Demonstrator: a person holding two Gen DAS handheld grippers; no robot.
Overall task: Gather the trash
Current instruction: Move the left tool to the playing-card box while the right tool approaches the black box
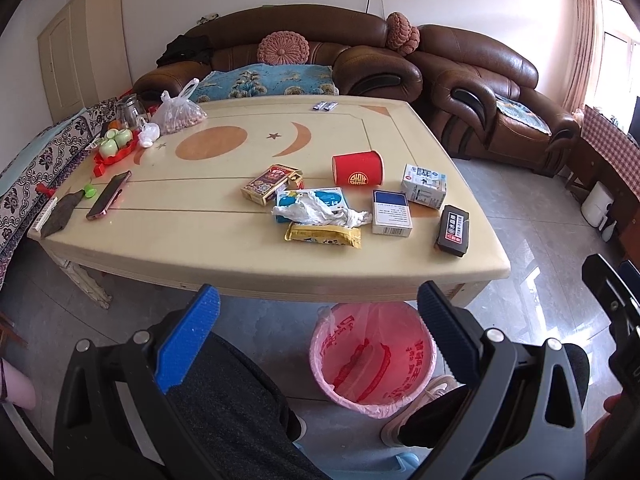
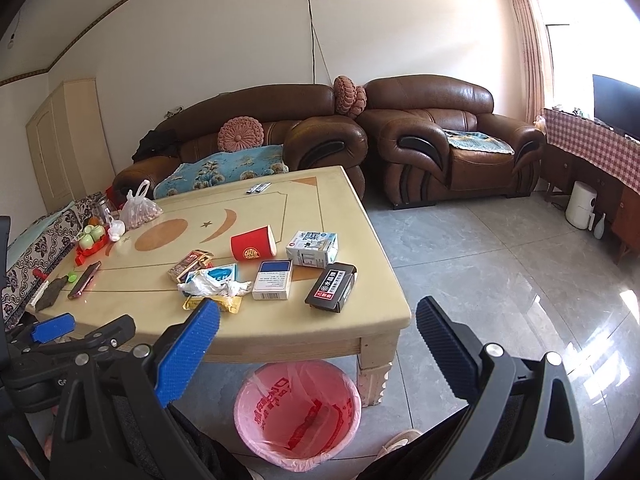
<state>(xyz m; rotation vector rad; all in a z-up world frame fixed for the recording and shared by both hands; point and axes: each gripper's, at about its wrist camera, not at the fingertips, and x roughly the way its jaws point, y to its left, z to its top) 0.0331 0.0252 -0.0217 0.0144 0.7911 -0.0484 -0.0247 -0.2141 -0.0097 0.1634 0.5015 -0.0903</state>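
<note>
left wrist view: the left gripper (image 1: 318,300) hangs wide apart and empty over the pink bin (image 1: 374,354), short of the trash on the table (image 1: 256,256). right wrist view: the right gripper (image 2: 318,320) also gapes empty, the crumpled tissue (image 2: 212,285) just beyond.

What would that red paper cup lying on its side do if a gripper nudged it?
The red paper cup lies on its side on the table, so it would probably roll in a curve. It looks light and thin-walled, so a firm pinch may crush it.

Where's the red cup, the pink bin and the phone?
Red cup (image 1: 357,167), left wrist view, on its side wall.
Pink bin (image 2: 244,408), right wrist view, on its left rim.
Phone (image 1: 109,195), left wrist view, on its screen.
</note>
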